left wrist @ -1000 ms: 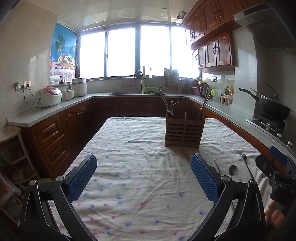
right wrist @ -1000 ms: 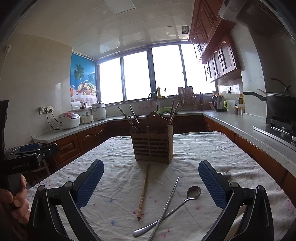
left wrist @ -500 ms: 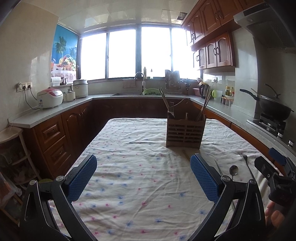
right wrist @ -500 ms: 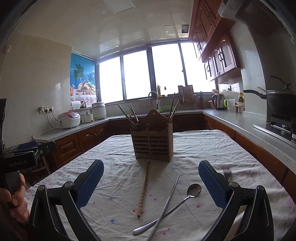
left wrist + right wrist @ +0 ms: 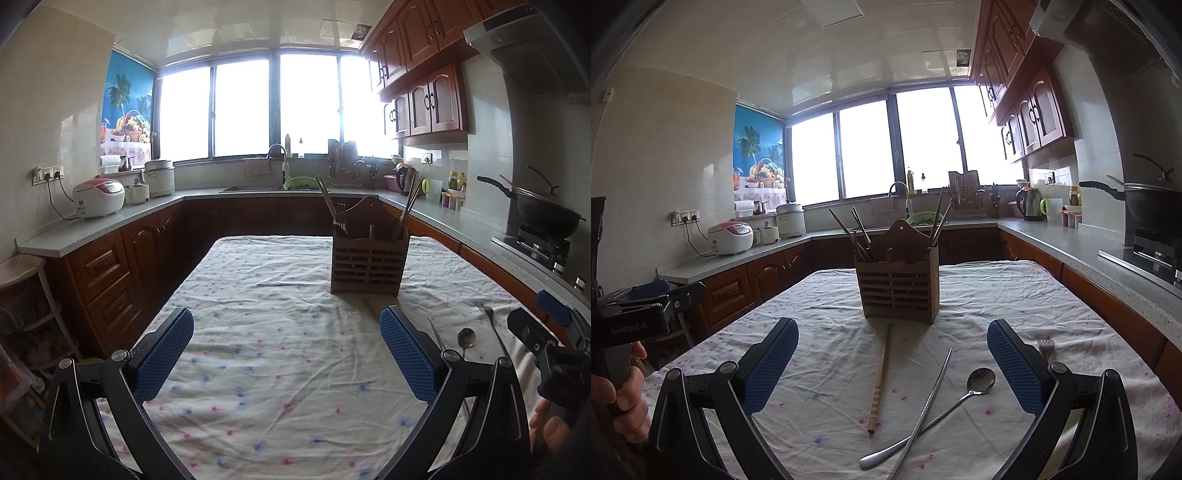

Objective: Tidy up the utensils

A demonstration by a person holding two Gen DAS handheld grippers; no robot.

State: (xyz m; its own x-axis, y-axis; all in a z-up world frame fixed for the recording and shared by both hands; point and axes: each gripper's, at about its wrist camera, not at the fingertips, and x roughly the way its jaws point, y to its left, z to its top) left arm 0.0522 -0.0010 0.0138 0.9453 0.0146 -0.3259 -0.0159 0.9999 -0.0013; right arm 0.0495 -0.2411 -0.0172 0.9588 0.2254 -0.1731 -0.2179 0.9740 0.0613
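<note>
A wooden utensil holder (image 5: pixel 898 284) (image 5: pixel 369 260) stands mid-table with chopsticks and a fork sticking out of it. In front of it lie a wooden chopstick (image 5: pixel 881 380), a metal chopstick (image 5: pixel 925 410), a metal spoon (image 5: pixel 960 398) and a fork (image 5: pixel 1045 347). My right gripper (image 5: pixel 892 363) hovers open above these loose pieces, holding nothing. My left gripper (image 5: pixel 286 356) is open over bare cloth to the left; the spoon (image 5: pixel 466 336) and fork (image 5: pixel 493 325) show at its right.
The table wears a white flowered cloth (image 5: pixel 277 295). Wooden counters ring the room, with a rice cooker (image 5: pixel 98 197) at left, a sink (image 5: pixel 258 189) at the back and a wok on the stove (image 5: pixel 543 212) at right. A hand (image 5: pixel 626 402) holds the other gripper's handle.
Both grippers have drifted only slightly; the holder sits a touch higher in the right wrist view. Nothing has been picked up.
</note>
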